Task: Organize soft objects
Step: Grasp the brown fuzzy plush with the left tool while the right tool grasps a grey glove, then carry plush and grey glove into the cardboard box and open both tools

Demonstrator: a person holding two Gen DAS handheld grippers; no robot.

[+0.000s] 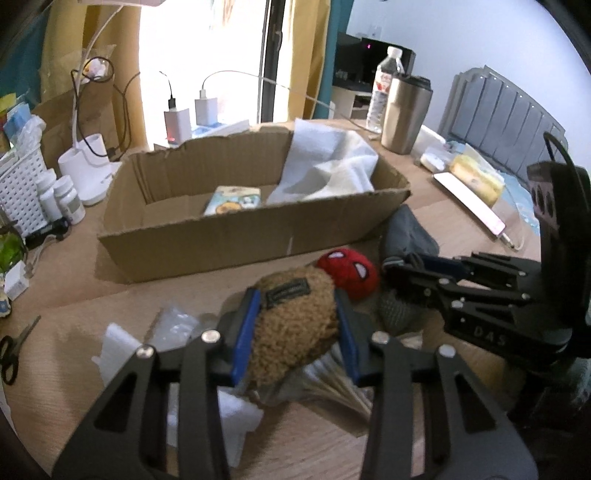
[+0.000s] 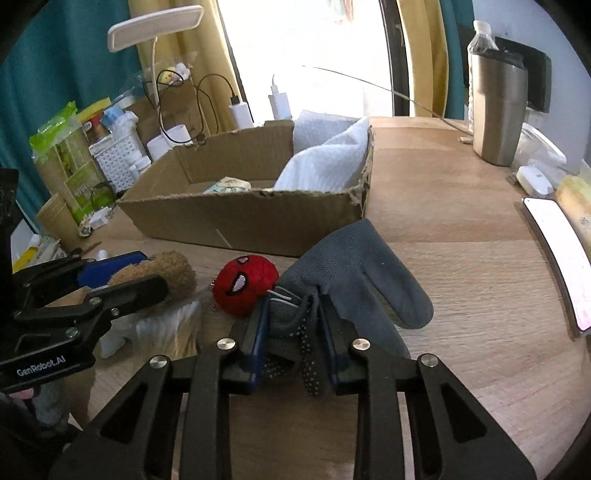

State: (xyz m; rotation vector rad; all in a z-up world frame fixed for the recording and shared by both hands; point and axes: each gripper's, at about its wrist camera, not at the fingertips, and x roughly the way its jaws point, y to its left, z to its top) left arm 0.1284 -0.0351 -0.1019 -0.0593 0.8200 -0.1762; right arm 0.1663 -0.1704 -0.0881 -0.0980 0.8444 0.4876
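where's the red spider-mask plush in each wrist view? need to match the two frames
Left wrist: red spider-mask plush sits at centre, just beyond the brown fuzzy pouch that the left gripper clamps.
Right wrist: left of centre, beside the grey glove that the right gripper grips.
Shared landmark: the cardboard box behind it on the table.

Home desk by a window, prob. a bedroom. Yellow curtains (image 2: 424, 55) top centre, desk lamp (image 2: 155, 26) upper left, chargers (image 1: 177, 118) w/ cables, steel tumbler (image 2: 498, 110) upper right.
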